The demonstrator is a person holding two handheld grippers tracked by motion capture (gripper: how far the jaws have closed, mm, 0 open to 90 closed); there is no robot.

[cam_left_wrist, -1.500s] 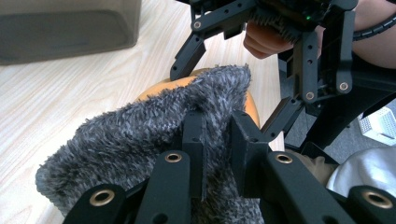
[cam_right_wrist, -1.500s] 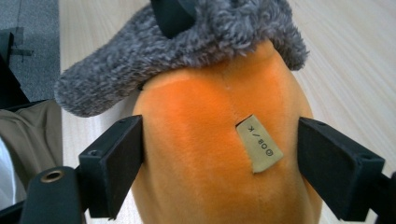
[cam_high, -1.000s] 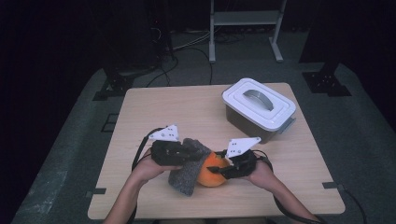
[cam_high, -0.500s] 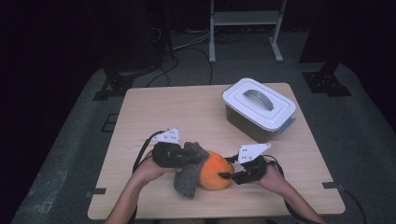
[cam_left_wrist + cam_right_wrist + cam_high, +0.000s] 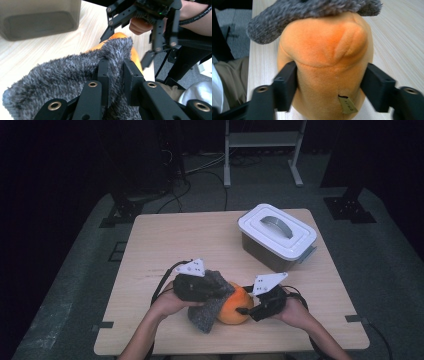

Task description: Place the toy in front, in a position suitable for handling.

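Near the front edge of the surface (image 5: pixel 165 240), well clear of the lidded box (image 5: pixel 276 236), the orange plush (image 5: pixel 234 305) is draped by the grey cloth (image 5: pixel 210 306). Cloth is pinched tight by the left tongs (image 5: pixel 115 75); plush is straddled by the right tongs (image 5: pixel 329 86), just opened, pads barely touching.

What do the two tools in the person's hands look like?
Each tool, left and right, is black, with two flat black fingers joined by metal rivets. A pale three-cornered plate with small dots sits on top, and a black cable trails behind. The forearms are bare, with no sleeves showing.
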